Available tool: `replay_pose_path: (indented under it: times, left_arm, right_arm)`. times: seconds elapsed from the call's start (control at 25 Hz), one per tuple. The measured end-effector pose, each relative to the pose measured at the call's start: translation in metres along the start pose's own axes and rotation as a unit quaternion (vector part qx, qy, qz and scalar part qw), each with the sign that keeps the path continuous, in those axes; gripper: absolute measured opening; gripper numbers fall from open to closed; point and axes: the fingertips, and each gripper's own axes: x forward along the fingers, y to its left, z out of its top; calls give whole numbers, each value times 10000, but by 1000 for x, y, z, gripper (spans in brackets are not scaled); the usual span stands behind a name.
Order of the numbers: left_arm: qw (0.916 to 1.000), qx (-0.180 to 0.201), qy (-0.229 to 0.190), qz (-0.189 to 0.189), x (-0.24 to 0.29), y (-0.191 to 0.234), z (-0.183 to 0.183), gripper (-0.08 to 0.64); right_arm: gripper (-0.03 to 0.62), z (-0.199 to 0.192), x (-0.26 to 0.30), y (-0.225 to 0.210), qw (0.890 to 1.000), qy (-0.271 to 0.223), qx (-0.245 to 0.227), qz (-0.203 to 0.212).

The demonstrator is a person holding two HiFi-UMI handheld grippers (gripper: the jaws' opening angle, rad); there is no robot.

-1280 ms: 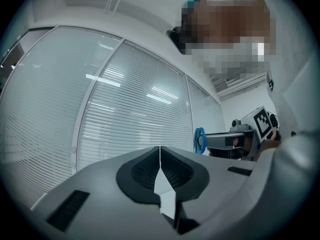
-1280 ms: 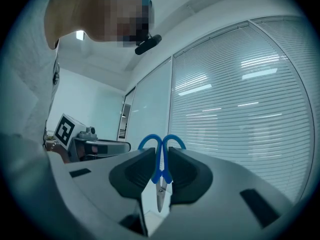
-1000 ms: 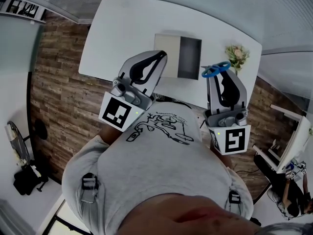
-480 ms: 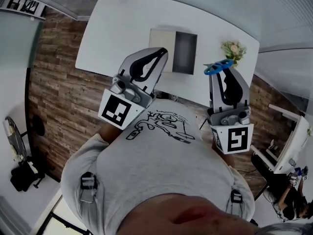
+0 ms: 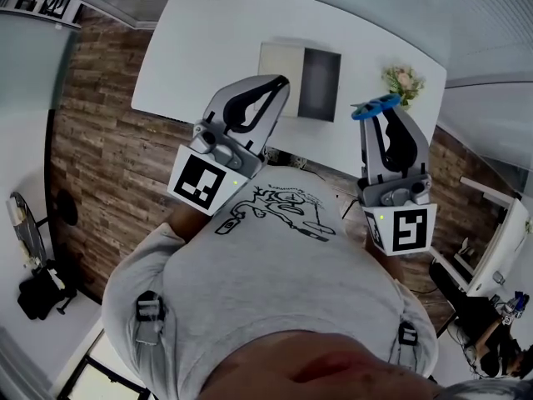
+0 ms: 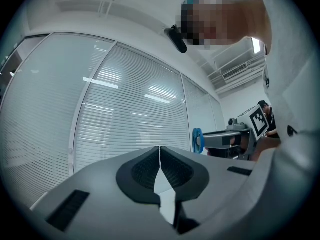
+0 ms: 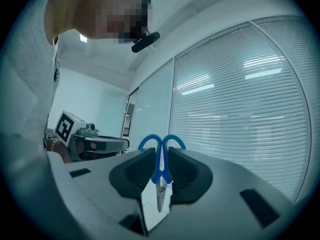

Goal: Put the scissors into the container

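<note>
Hardly any change against a second ago: still gripping the scissors (image 7: 160, 170) in the right tool (image 7: 161, 156), still carrying the left tool (image 6: 160, 151) closed and empty, both held level ahead of the chest. Only a slight drift of the left tool in the head view, plus a small shift of the camera itself.

Right tool: clamped on the scissors just below the blue handle loops, squeezing from both sides, opened no wider than that neck. Loops poking out beyond the tips, blades pointing back between the jaws toward the camera. Left tool: closed, meeting along a thin seam, with nothing in between.

In the head view, holding the scissors in the air near the right end of the white worktop (image 5: 208, 48), off to the right of the container (image 5: 281, 67) and clear of it. Container lying on the worktop beyond and between the two tools, with a pale half on the left and a dark half on the right. Near the worktop's right edge, a small bunch of flowers (image 5: 402, 82), just beyond the scissors. Under and around the worktop, a wooden plank floor (image 5: 108, 157). In both gripper views, glass walls with slatted blinds (image 6: 125, 109) behind.
</note>
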Motion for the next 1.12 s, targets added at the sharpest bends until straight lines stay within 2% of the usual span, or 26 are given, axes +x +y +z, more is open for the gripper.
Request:
replay_pose_path:
  times: [0.72, 0.96, 1.12]
  left_arm:
    - [9999, -88, 63, -25, -5, 0, -11, 21]
    - [9999, -104, 10, -7, -8, 2, -11, 21]
    - [9999, -110, -17, -13, -8, 1, -11, 21]
  right_arm:
    - [89, -61, 20, -7, 9982, 554, 220, -39]
    - [89, -90, 30, -9, 9965, 810, 203, -53]
    - [89, -113, 36, -13, 9943, 985, 397, -104]
